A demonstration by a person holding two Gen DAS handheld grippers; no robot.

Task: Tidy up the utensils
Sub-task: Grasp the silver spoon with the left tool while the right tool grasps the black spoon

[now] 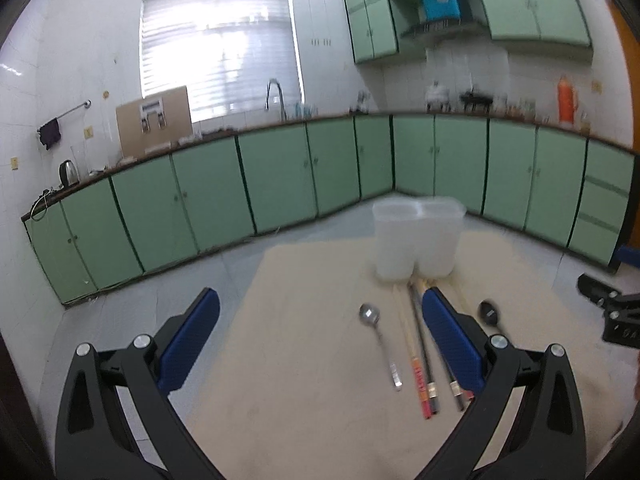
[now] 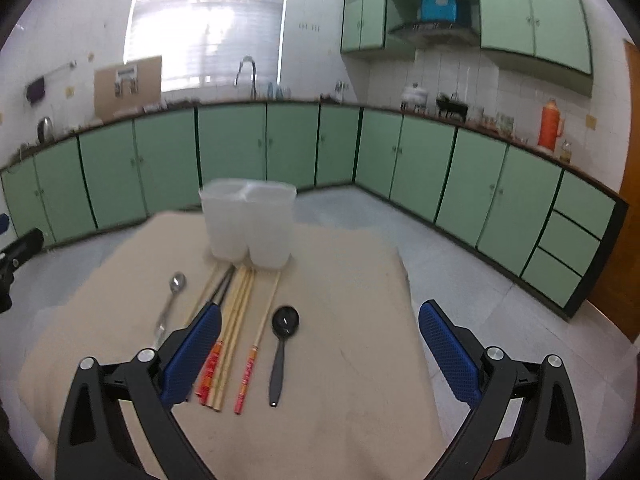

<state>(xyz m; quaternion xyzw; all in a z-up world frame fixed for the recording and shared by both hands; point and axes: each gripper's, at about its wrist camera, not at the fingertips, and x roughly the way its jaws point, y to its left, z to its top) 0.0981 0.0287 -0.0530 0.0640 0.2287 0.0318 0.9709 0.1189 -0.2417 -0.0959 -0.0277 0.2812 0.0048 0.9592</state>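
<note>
A translucent white two-compartment holder (image 1: pixel 416 238) (image 2: pixel 248 222) stands at the far side of a beige-covered table (image 1: pixel 312 360) (image 2: pixel 352 320). In front of it lie a metal spoon (image 1: pixel 380 344) (image 2: pixel 170 306), several chopsticks (image 1: pixel 416 352) (image 2: pixel 234 328) and a black spoon (image 1: pixel 489 313) (image 2: pixel 282 350). My left gripper (image 1: pixel 320 312) hovers open above the table's left part, with the spoon and chopsticks between its blue fingers. My right gripper (image 2: pixel 320 320) is open too, above the black spoon and the chopsticks. Neither holds anything.
The table stands in a kitchen with green cabinets (image 1: pixel 280 176) (image 2: pixel 400 152) along the walls and tiled floor (image 2: pixel 460 272) around it. The black frame of the right gripper (image 1: pixel 616 312) shows at the right edge of the left view, the left gripper's frame (image 2: pixel 16 256) at the other view's left edge.
</note>
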